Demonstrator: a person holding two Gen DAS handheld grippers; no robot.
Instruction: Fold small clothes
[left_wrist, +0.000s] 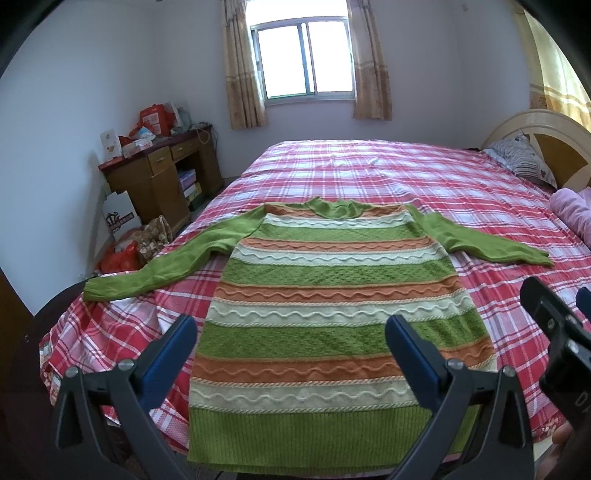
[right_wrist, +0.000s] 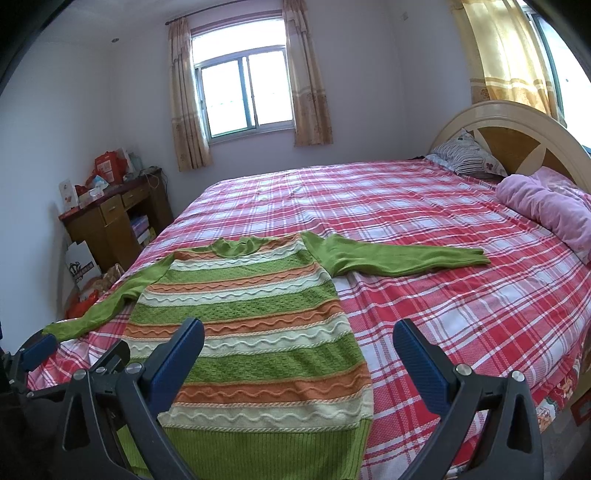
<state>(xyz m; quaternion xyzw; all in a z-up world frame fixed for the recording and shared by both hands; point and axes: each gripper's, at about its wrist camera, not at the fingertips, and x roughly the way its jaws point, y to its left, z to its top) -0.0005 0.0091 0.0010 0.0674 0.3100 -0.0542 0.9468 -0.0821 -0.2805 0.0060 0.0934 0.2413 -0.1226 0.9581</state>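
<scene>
A small knitted sweater (left_wrist: 332, 295) (right_wrist: 251, 332) with green, orange and cream stripes lies flat on the bed, collar away from me, hem at the near edge. Both green sleeves are spread out: the left sleeve (left_wrist: 155, 269) (right_wrist: 110, 306) reaches the bed's left edge, the right sleeve (left_wrist: 491, 243) (right_wrist: 399, 254) stretches across the sheet. My left gripper (left_wrist: 291, 343) hovers open above the lower body of the sweater. My right gripper (right_wrist: 299, 350) hangs open over the sweater's right hem side, holding nothing. The right gripper's body shows at the right edge of the left wrist view.
The bed (left_wrist: 406, 173) (right_wrist: 461, 314) has a red and white plaid sheet. A pink blanket (right_wrist: 546, 206) and a patterned pillow (right_wrist: 469, 155) lie by the headboard (right_wrist: 517, 136). A wooden desk (left_wrist: 162, 170) with boxes and bags stands left of the bed, under a window.
</scene>
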